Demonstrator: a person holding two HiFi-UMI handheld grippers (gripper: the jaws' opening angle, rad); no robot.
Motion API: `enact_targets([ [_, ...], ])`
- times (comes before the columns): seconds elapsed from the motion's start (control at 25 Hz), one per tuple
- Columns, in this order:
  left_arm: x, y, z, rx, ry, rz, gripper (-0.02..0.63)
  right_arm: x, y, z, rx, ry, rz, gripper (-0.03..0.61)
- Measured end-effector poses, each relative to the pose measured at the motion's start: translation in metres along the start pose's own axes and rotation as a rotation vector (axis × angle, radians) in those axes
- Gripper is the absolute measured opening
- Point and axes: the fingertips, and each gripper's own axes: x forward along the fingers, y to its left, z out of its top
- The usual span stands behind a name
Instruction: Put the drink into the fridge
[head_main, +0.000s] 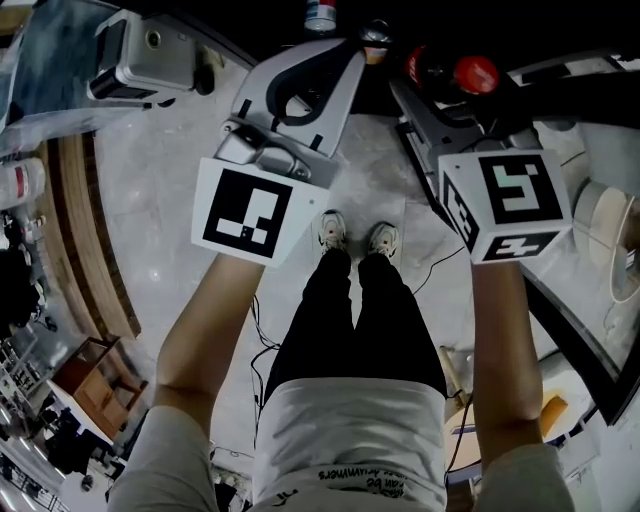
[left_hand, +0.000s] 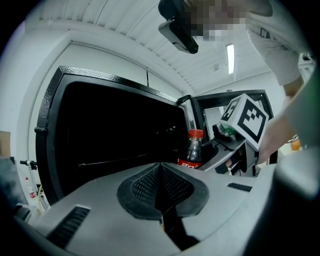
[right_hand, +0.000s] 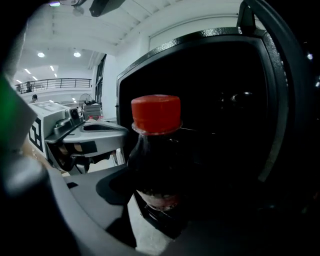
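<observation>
A dark cola bottle with a red cap (right_hand: 155, 150) stands upright between the jaws of my right gripper (right_hand: 160, 202), which is shut on it. In the head view its cap (head_main: 476, 73) shows at the top right, ahead of the right gripper's marker cube (head_main: 505, 200). The fridge (right_hand: 225, 120) is a black-framed dark opening straight ahead of the bottle, close by. My left gripper (left_hand: 160, 175) is shut with nothing in it and points at the fridge's dark inside (left_hand: 115, 135). From there the bottle (left_hand: 193, 150) and the right gripper (left_hand: 235, 145) show to the right.
Below me are the person's legs and shoes (head_main: 355, 240) on a pale marble floor with cables (head_main: 430, 265). A grey device (head_main: 140, 55) sits at top left, a wooden chair (head_main: 95, 380) at lower left. A black bar (head_main: 570, 330) runs down the right side.
</observation>
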Motion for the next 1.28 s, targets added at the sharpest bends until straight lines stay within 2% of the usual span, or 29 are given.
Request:
enact_targets([
  [0.36, 0.024, 0.016, -0.019, -0.038, 0.01, 0.012, 0.021, 0.031, -0.014, -0.012, -0.001, 0.046, -0.001, 0.307],
  [0.68, 0.044, 0.021, -0.036, -0.031, 0.001, -0.009, 0.021, 0.057, -0.019, -0.021, -0.013, 0.08, -0.003, 0.308],
  [1.28, 0.06, 0.044, -0.061, -0.008, 0.037, 0.018, 0.021, 0.095, -0.034, -0.041, 0.034, 0.131, -0.027, 0.308],
])
